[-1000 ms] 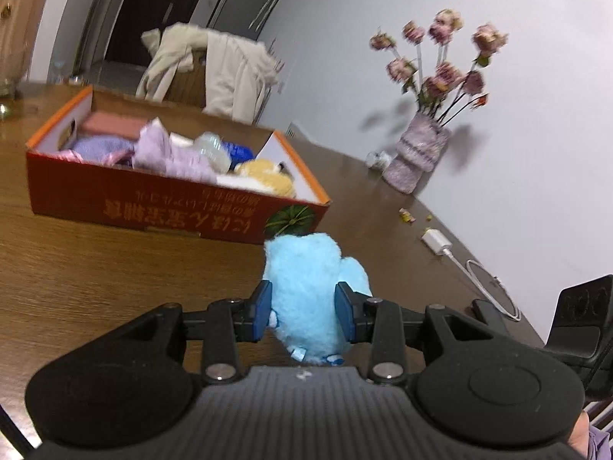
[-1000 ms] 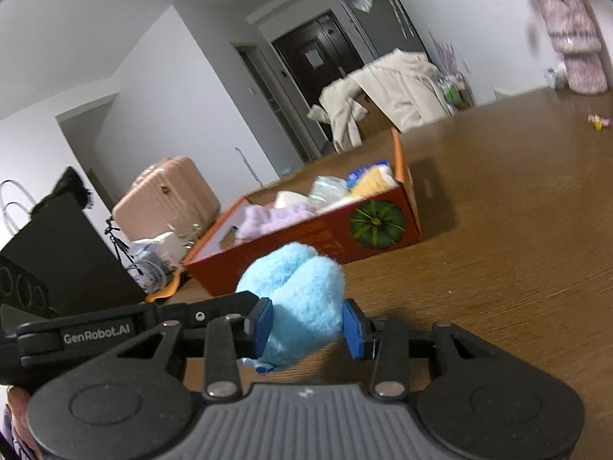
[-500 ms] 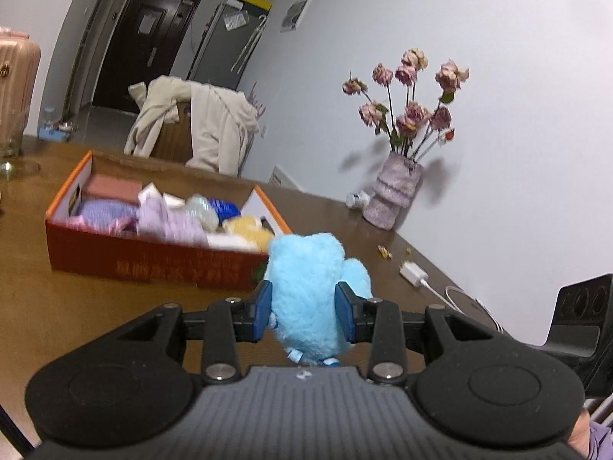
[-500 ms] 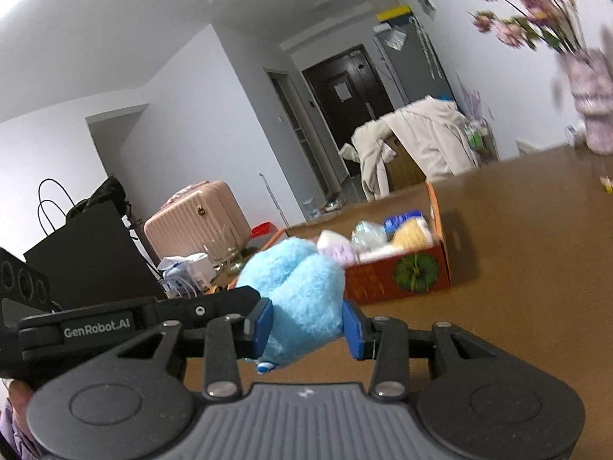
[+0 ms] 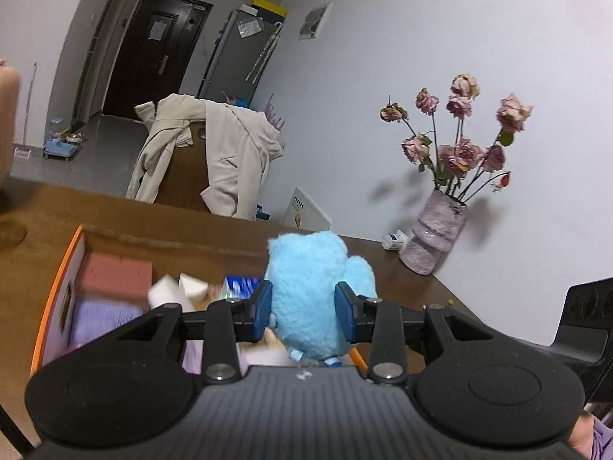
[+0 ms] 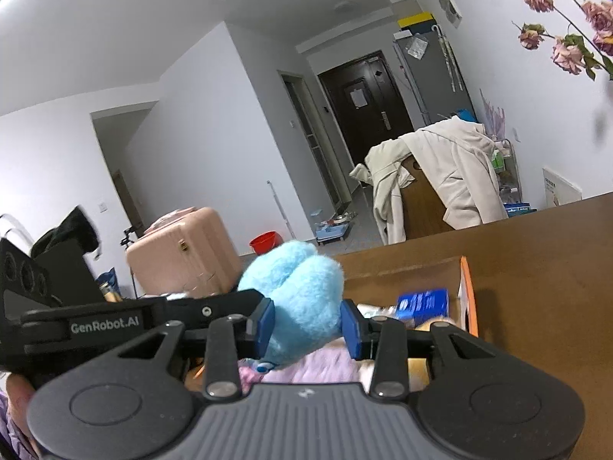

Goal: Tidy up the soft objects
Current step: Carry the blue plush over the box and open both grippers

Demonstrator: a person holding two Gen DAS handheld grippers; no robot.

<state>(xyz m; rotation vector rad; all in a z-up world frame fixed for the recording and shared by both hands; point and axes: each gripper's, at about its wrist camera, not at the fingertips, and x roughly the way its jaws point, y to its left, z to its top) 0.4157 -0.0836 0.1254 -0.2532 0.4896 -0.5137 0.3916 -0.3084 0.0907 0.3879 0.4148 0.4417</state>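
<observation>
Both grippers are shut on one light-blue plush toy (image 5: 312, 291), which also shows in the right wrist view (image 6: 302, 299). My left gripper (image 5: 304, 310) pinches it between its blue pads. My right gripper (image 6: 308, 326) pinches it from the other side. The toy hangs over the open orange cardboard box (image 5: 57, 299), whose right wall shows in the right wrist view (image 6: 465, 299). In the box lie a pink block (image 5: 115, 274), a lilac cloth (image 5: 103, 322), white foam pieces (image 5: 176, 291) and a blue packet (image 6: 421, 303).
The box sits on a brown wooden table (image 5: 42, 211). A vase of dried roses (image 5: 436, 237) stands at the back right beside a small white bottle (image 5: 394, 239). A chair draped with a beige coat (image 5: 214, 161) stands behind the table. A pink suitcase (image 6: 184, 249) is at the left.
Both grippers carried the blue plush toy forward from in front of the box to above its open top. The box now lies directly below the toy.
</observation>
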